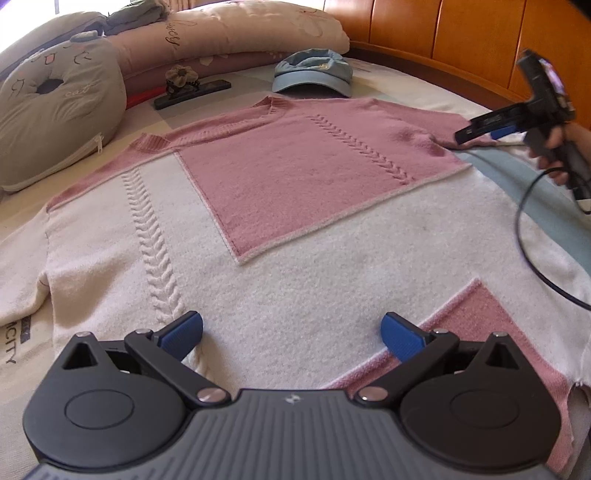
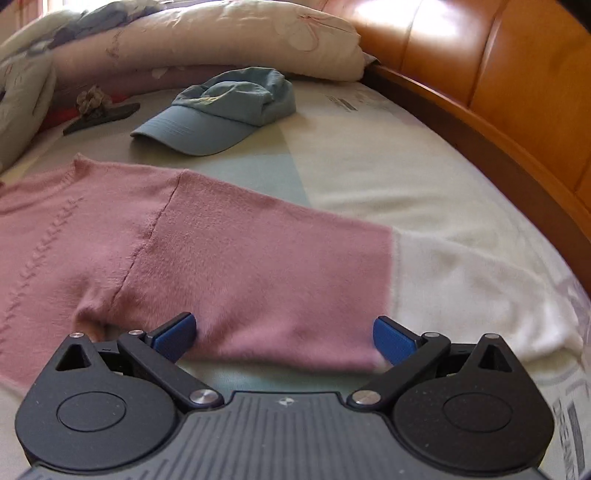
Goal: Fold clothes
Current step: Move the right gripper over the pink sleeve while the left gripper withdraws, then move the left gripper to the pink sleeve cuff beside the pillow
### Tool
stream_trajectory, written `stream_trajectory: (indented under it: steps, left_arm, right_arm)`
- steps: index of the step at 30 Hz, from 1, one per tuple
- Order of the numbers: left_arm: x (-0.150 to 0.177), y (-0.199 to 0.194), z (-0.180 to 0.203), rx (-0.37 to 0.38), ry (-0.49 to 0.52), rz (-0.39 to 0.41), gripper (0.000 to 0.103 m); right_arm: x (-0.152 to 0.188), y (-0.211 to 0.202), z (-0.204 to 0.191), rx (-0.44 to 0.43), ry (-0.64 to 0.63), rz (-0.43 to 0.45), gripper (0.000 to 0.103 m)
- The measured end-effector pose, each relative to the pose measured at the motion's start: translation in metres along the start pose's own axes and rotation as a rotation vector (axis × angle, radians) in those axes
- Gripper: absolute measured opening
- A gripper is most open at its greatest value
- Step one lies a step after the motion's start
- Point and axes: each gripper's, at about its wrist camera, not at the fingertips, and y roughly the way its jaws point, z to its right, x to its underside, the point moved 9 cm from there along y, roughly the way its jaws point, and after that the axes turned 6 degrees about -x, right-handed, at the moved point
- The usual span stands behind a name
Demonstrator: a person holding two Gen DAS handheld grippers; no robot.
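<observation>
Two grippers are presented over one garment. A pink and cream knit sweater [image 1: 280, 206] is laid flat, front up, on a bed [image 2: 388, 158], its neckline directed toward the pillows [image 1: 236, 33] and its hem nearest the left wrist camera. Cable-stitch columns are observed down the cream panel and across the pink panel.

The left gripper [image 1: 291, 334] is held just above the cream lower body of the sweater, close to the hem. Its blue pads [image 1: 183, 334] are spread wide apart, and nothing is held between them.

The right gripper [image 2: 284, 338] is positioned at the lower edge of the sweater's sleeve [image 2: 258, 273], which is extended sideways across the bed, pink up to a cream cuff end. Its jaws are likewise spread wide, the pink sleeve edge being seen between them; whether the fabric is touched cannot be told. In the left wrist view the same gripper [image 1: 476, 129] is seen at the far right, held in a person's hand [image 1: 557, 147], with a black cable [image 1: 524, 229] trailing from it over the sweater.

A light blue cap [image 1: 314, 74] is noted beyond the neckline, apart from the sweater. A dark flat object [image 1: 192, 94] bearing a fabric flower lies near it. A grey cat cushion [image 1: 55, 110] is recorded at the left, and a wooden headboard [image 2: 480, 74] bounds the right side.
</observation>
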Motion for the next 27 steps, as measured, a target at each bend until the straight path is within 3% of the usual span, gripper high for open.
stream_trajectory:
  steps: [6, 9, 13, 19, 23, 26, 27]
  left_arm:
    - [-0.006, -0.013, 0.005, -0.031, -0.002, 0.012, 0.102]
    - [-0.006, -0.024, 0.007, -0.034, 0.004, 0.020, 0.102]
    - [-0.002, -0.037, 0.004, -0.034, -0.006, 0.033, 0.102]
    - [0.026, -0.040, 0.006, 0.001, -0.070, -0.029, 0.102]
    - [0.048, -0.047, 0.010, 0.019, -0.060, -0.048, 0.102]
    - [0.064, -0.054, 0.010, 0.019, -0.056, -0.049, 0.102]
    - [0.069, -0.057, 0.009, 0.019, -0.055, -0.050, 0.102]
  right_arm:
    - [-0.019, -0.024, -0.005, 0.014, -0.023, 0.055, 0.103]
    - [-0.012, -0.043, -0.018, -0.082, 0.034, 0.038, 0.103]
    - [0.033, -0.082, -0.063, -0.187, -0.037, -0.024, 0.103]
    - [0.118, -0.144, -0.134, -0.249, -0.185, -0.032, 0.103]
    - [0.156, -0.150, -0.162, -0.270, -0.157, -0.054, 0.103]
    - [0.177, -0.139, -0.164, -0.238, -0.097, -0.100, 0.103]
    - [0.180, -0.140, -0.164, -0.229, -0.090, -0.070, 0.103]
